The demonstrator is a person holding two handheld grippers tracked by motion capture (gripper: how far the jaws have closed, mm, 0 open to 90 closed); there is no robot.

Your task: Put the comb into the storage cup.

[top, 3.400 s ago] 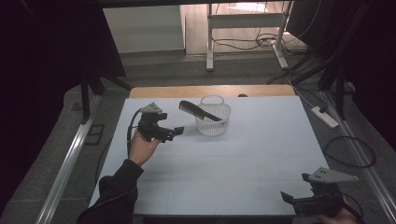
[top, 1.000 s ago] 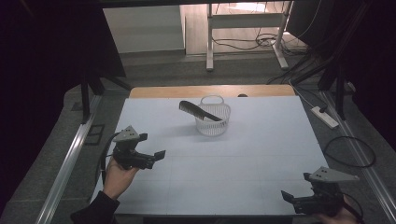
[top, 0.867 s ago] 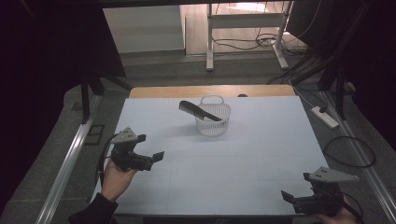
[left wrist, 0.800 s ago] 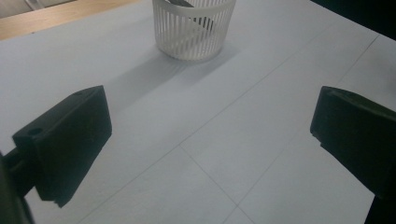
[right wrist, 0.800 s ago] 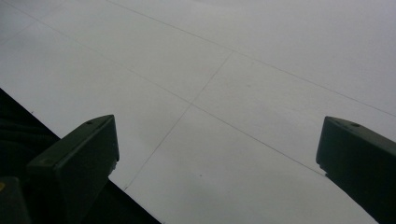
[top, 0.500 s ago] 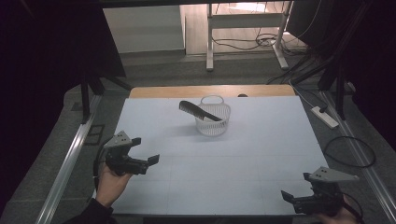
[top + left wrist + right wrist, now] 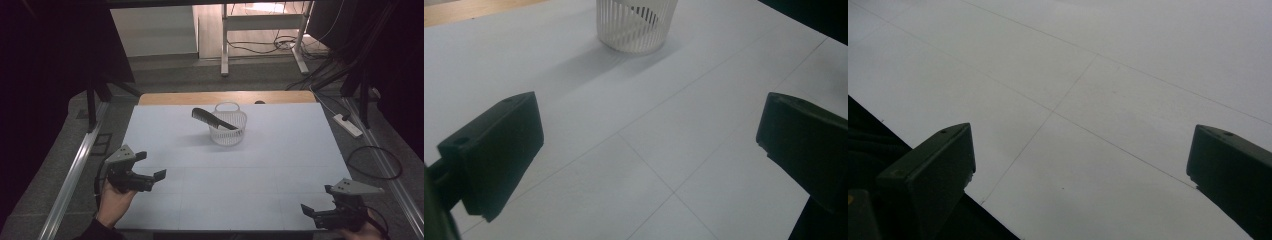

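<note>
A white slatted basket (image 7: pixel 229 127) stands at the back middle of the white table (image 7: pixel 280 155), with a black comb (image 7: pixel 212 118) leaning in it and sticking out to the left. My left gripper (image 7: pixel 150 166) hovers open and empty near the table's front left, well apart from the basket. In the left gripper view the basket (image 7: pixel 636 25) sits far ahead of the spread jaws, and the comb (image 7: pixel 644 12) shows dark through the slats. My right gripper (image 7: pixel 319 200) is open with nothing in it at the front right corner; its own view has bare table (image 7: pixel 1128 75) between the jaws.
A wooden strip (image 7: pixel 200 98) borders the table's far edge. Metal rails (image 7: pixel 75 170) run along both sides. A power strip (image 7: pixel 347 125) and cables (image 7: pixel 372 160) lie on the floor at right. A desk frame (image 7: pixel 260 35) stands beyond the table.
My left gripper has drawn back from beside the basket to the front left of the table, staying open. The right gripper, basket and comb have not moved.
</note>
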